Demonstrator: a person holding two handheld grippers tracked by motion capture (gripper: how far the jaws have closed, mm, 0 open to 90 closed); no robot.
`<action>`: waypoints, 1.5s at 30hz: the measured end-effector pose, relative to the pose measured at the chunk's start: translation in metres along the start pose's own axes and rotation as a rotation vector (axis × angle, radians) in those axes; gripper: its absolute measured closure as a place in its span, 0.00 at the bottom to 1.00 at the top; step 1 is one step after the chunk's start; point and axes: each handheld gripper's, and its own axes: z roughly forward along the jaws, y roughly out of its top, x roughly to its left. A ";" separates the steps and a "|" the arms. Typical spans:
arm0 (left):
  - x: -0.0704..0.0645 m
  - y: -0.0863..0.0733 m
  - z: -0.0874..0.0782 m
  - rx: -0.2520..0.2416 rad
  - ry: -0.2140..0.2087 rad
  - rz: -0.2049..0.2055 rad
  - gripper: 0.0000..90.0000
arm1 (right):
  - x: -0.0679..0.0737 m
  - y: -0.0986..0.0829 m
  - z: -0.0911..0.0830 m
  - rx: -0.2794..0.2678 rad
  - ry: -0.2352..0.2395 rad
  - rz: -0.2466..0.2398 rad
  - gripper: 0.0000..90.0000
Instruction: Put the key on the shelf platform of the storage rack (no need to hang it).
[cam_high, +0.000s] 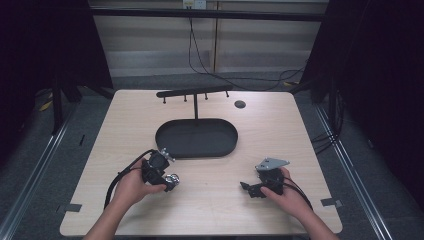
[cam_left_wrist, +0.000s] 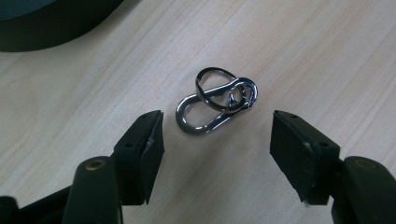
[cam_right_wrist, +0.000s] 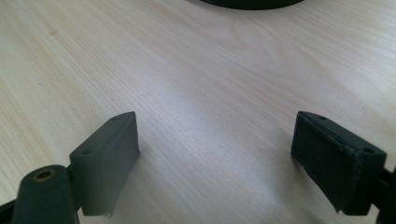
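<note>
Pale wood bench (cam_high: 280, 135) carries a black oval tray (cam_high: 196, 138) near its far edge, with a pegged black rack (cam_high: 194, 92) behind it. Left gripper (cam_left_wrist: 217, 140) — jaws spread wide, nothing between them — hovers near the front-left edge over a metal carabiner (cam_left_wrist: 205, 114) linked to a ring (cam_left_wrist: 215, 88), detail the high view blurs. Right gripper (cam_right_wrist: 215, 154) gapes over bare wood.
</note>
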 end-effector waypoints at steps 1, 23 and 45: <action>0.001 0.002 0.001 0.010 0.000 0.008 0.39 | 0.000 0.000 0.000 0.000 0.000 0.000 0.16; -0.009 0.027 0.015 0.150 0.004 0.092 0.53 | 0.000 0.000 0.000 0.000 0.000 0.000 0.16; -0.014 0.036 0.013 0.228 -0.009 0.062 0.75 | 0.000 0.000 0.000 0.001 0.001 -0.001 0.16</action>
